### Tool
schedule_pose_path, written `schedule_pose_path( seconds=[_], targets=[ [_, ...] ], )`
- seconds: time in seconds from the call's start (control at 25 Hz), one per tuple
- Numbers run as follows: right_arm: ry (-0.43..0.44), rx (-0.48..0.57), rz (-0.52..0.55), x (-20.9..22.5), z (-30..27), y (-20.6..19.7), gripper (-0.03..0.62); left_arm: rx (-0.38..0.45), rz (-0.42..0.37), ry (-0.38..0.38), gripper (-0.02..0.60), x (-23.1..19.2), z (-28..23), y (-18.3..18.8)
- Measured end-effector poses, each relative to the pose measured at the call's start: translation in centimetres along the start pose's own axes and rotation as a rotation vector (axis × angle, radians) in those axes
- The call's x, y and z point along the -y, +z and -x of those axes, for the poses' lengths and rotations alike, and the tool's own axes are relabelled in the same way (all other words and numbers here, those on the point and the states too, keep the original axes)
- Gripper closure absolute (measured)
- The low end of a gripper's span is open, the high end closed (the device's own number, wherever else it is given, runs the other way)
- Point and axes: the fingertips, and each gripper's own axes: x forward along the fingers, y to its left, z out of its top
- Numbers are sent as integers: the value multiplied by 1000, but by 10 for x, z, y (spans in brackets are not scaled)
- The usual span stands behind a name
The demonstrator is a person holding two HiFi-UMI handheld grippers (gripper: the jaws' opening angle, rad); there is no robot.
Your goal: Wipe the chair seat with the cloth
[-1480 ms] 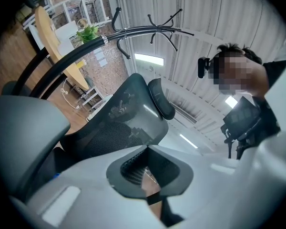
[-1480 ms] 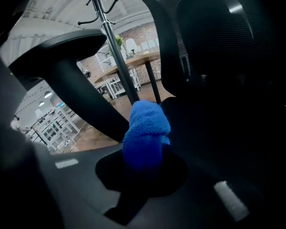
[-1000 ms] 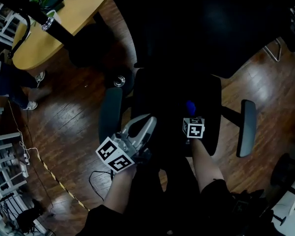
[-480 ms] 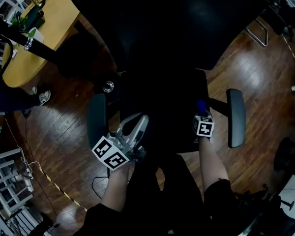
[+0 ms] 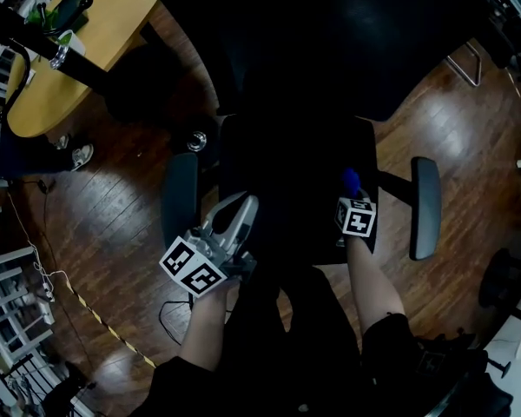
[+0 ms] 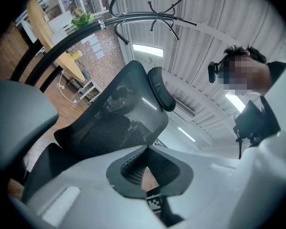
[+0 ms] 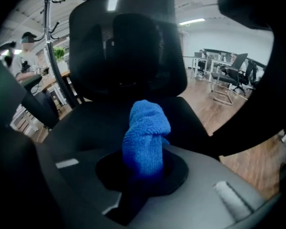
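While clamped tight between the jaws of the right gripper (image 7: 145, 166), pokes out past the fingertips as one bunched blue cloth (image 7: 147, 132), over the front of the black chair seat (image 7: 90, 123). Alongside, the left gripper (image 5: 241, 208), jaws pressed together on nothing. Flanked by two armrests (image 5: 181, 200) (image 5: 425, 207); beyond, one backrest (image 7: 128, 46), then one wooden table (image 5: 78, 50).

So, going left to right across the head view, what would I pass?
Table → left armrest → left gripper → cloth, held in the right gripper → right armrest.
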Motion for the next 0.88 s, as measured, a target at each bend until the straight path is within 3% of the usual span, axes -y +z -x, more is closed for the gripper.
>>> schedule_pose_path(
  seconds=[0.28,0.48,0.64,0.88],
  targets=[
    [322,-12,97,-180,-25,9,556,80,-3,53,581,-5,31,25],
    [487,-73,176,-286,-22,-19,556,123,1,97,581,-14,55,32],
    [506,-111,234,-316,-21,-44,556,116,2,101,581,-14,58,29],
    [507,-91,249,-307,-21,-46,556,111,6,96,581,-14,59,27]
  ],
)
